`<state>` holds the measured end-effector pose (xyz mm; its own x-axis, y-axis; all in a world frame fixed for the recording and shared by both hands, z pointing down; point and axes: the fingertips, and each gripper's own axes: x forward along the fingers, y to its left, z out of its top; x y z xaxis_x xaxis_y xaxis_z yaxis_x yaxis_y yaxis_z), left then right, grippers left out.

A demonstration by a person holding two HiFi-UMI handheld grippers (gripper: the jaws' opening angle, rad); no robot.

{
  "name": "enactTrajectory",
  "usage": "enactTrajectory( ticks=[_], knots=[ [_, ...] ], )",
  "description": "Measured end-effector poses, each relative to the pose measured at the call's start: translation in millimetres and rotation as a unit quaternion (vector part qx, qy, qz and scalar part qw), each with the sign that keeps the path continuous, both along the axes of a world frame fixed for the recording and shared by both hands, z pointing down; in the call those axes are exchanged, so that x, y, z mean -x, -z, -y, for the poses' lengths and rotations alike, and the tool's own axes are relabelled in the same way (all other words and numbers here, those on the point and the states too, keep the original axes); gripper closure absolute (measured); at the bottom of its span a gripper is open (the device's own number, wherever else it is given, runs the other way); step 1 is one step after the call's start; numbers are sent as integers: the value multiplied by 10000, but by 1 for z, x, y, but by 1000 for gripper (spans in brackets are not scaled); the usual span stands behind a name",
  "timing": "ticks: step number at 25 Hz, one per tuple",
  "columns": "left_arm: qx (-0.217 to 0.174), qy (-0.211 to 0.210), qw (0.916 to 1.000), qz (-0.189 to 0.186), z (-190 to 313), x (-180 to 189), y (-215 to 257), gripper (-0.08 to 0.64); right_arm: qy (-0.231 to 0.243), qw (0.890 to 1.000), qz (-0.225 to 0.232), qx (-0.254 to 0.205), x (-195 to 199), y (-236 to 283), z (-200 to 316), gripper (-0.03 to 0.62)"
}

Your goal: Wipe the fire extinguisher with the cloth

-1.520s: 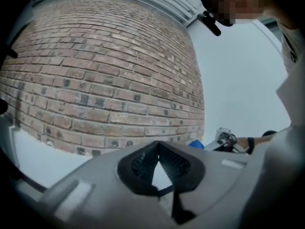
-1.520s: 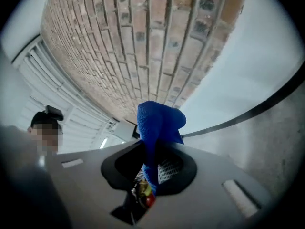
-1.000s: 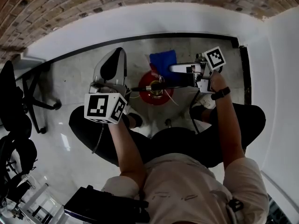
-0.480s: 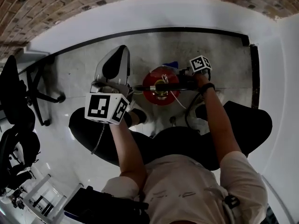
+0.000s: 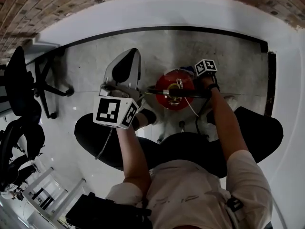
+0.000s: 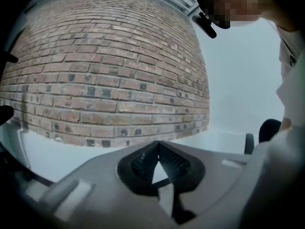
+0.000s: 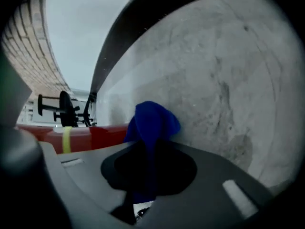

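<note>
My right claw grips the limp, soft blue cloth by its bunch, at two o'clock of the probably heavy red metal fire extinguisher; left claw clenched empty.

We count one red fire extinguisher and one blue cloth. There are two grippers: one left gripper and one right gripper. Each carries one marker cube, which makes two: the left cube and the right cube. We see one person, wearing one watch. One office chair shows plainly at the left; the dark shapes below it we cannot count.
</note>
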<state>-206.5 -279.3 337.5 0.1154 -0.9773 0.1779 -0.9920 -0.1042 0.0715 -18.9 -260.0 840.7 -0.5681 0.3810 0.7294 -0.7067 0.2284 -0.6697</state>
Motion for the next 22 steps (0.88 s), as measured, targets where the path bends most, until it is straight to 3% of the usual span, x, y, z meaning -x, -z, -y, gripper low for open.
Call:
enactTrajectory(
  ticks=[1,3,5,8,10,12,14,16,20,22],
  knots=[
    [-17,1,10000,-7,-1,1,2,561,188,9997,139,-104,6,16,9,532],
    [-108,-18,9999,-42,-1,2,8,561,391,9950,860,-334,25,73,38,532],
    [-246,-15,9997,-82,-1,6,17,561,501,9775,1899,-768,49,156,74,532],
    [-528,-65,9985,-117,-1,10,27,561,842,9282,3313,-1468,69,296,106,531],
    [-659,-85,9977,-126,-1,12,38,561,1139,8943,3954,-1758,76,381,110,531],
    [-756,-73,9970,-159,-1,15,47,561,1432,8685,4373,-1844,82,447,100,531],
    [-823,-52,9964,-207,-2,17,52,561,1716,8517,4644,-1721,87,489,80,531],
    [-854,-54,9961,-231,-3,17,54,561,2092,8425,4748,-1448,89,509,55,531],
    [-877,-77,9957,-292,-5,16,54,561,3331,8395,4163,-1044,81,486,-4,531],
    [-876,-60,9955,-342,-6,17,52,561,3637,8412,3916,-819,80,466,-19,531]
  ],
)
